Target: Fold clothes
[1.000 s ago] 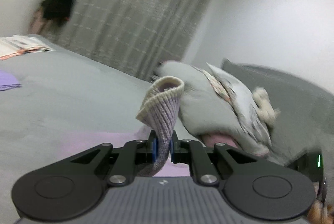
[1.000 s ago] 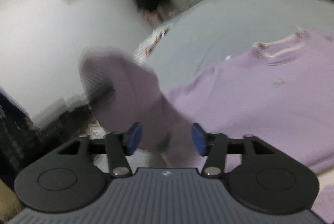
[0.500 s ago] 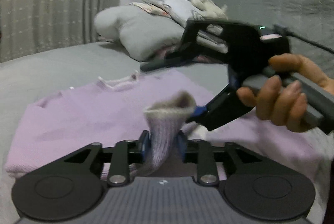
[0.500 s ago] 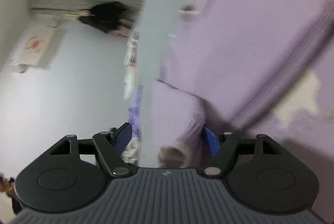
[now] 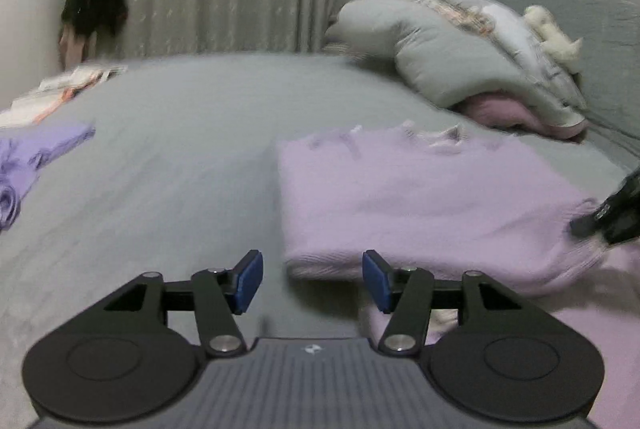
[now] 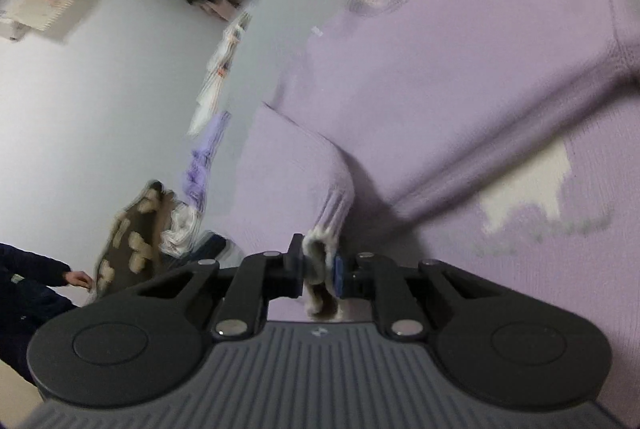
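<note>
A: Left wrist view first. What does the left gripper (image 5: 313, 279) have?

B: Nothing. Its jaws stand apart with bare grey bed (image 5: 160, 165) between them. The lilac sweater (image 5: 420, 197) lies flat on the bed just ahead and to the right, collar toward the headboard edge, near the pile of pillows (image 5: 440, 61). Its folded left side makes a thick straight edge just beyond the blue pads (image 5: 248, 279).

A: Anything else on the bed?

B: A purple garment (image 5: 36, 153) bunched near the left edge, and some pale clothes (image 5: 56, 89) toward the far left corner. A dark tip enters at the right border over the sweater; probably the other tool, though I cannot tell for certain.

A: Now the right wrist view.

B: The right gripper (image 6: 320, 269) has its jaws clamped on the ribbed cuff (image 6: 326, 229) of a sleeve (image 6: 288, 169). The sleeve rises from the cuff and bends back onto the sweater's body, which fills the upper right. The picture is blurred.

A: What could go wrong?

B: I judge the sleeve is being laid across the body. The grip sits on the very end of the cuff, so a quick swing could tug it free, or drag the body and spoil the fold already made on the left. Letting go while the sleeve is slack and bowed would leave a lump under later folds
</note>
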The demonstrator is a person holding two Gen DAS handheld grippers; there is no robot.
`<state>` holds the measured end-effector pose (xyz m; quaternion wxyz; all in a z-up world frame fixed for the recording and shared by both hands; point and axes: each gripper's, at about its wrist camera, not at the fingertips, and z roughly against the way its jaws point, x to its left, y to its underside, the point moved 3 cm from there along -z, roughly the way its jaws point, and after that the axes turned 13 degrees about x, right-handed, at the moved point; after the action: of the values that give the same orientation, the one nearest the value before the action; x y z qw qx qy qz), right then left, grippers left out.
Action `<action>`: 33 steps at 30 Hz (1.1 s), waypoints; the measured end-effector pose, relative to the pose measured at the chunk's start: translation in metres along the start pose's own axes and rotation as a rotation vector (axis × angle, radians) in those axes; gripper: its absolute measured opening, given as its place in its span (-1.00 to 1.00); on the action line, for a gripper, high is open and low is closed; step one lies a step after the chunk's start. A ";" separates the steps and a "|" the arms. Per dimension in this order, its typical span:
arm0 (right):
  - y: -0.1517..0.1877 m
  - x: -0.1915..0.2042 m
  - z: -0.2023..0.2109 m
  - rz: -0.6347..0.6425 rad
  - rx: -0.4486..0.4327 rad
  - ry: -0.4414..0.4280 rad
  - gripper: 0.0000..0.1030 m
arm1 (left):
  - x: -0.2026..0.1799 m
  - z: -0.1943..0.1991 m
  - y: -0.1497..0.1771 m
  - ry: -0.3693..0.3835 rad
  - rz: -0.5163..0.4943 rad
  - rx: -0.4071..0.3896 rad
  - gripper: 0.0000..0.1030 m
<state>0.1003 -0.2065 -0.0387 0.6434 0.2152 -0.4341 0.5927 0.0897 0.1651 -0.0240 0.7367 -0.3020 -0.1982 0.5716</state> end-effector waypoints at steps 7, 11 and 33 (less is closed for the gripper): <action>-0.048 0.074 0.058 0.143 -0.144 -0.060 -0.73 | -0.029 -0.015 -0.012 -0.014 -0.090 -0.024 0.06; -0.062 0.098 0.094 0.199 -0.201 -0.050 -0.73 | -0.048 -0.035 -0.032 -0.044 -0.099 -0.054 0.05; 0.023 -0.074 0.074 0.107 -0.065 0.425 -0.34 | -0.018 -0.038 -0.028 0.044 -0.020 0.074 -0.35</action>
<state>0.0617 -0.3032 -0.0651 0.6947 0.0412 -0.3185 0.6437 0.1291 0.1351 -0.0322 0.7574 -0.2850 -0.1639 0.5642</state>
